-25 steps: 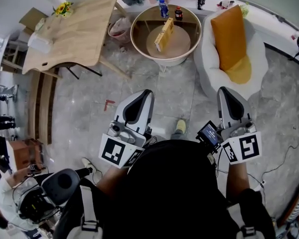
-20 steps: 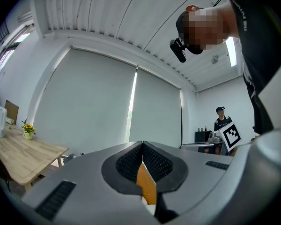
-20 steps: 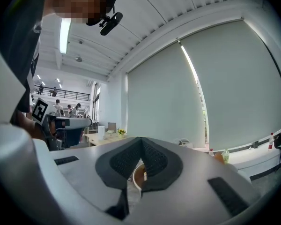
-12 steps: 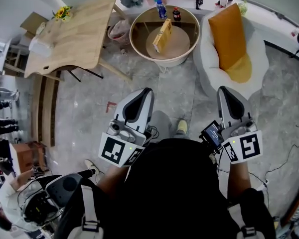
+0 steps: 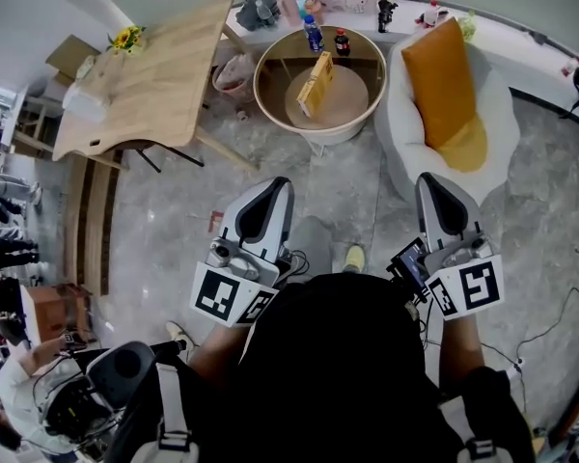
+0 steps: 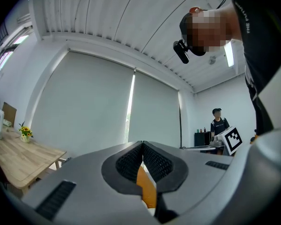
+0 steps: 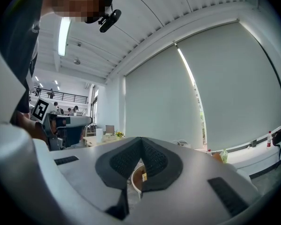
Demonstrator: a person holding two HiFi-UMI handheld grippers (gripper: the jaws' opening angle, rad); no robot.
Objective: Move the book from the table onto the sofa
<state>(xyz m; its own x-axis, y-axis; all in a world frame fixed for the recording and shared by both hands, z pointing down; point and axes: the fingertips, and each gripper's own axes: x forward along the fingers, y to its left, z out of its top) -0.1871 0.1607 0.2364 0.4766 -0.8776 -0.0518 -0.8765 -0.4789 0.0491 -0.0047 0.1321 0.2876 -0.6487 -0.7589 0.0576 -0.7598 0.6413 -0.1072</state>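
Two grippers: the left gripper (image 5: pixel 276 183) and the right gripper (image 5: pixel 430 178) sit side by side low in the head view. Both point away from the person, across the grey floor (image 5: pixel 174 210).
Left fingers (image 6: pixel 129 163): the dark ribbed pads meet at the tip with nothing clamped. Only a sliver of orange shows through the gap below them.
Right fingers (image 7: pixel 124 161): these are together in the same way and hold nothing. A round rim and a bit of yellow show far off through the gap.
Marker cubes: one sits at the rear of each gripper, the left (image 5: pixel 234 295) and the right (image 5: pixel 466 285), close to the person's dark top.
Book (image 5: pixel 316 82): it is yellow and stands tilted on its edge on the round tabletop (image 5: pixel 270 104), inside the raised rim. It is well apart from both grippers.
Bottles: a blue-labelled one (image 5: pixel 314 35) and a dark one (image 5: pixel 344 41) stand at the far side of the same tabletop, beyond the book.
Sofa (image 5: pixel 405 138): it is white and rounded, just beside the round tabletop on the right. An orange cushion (image 5: pixel 444 80) leans on it, and no book lies on it.
Wooden tabletop (image 5: pixel 145 75): it is at the upper left, with yellow flowers (image 5: pixel 125 39) at its far corner.
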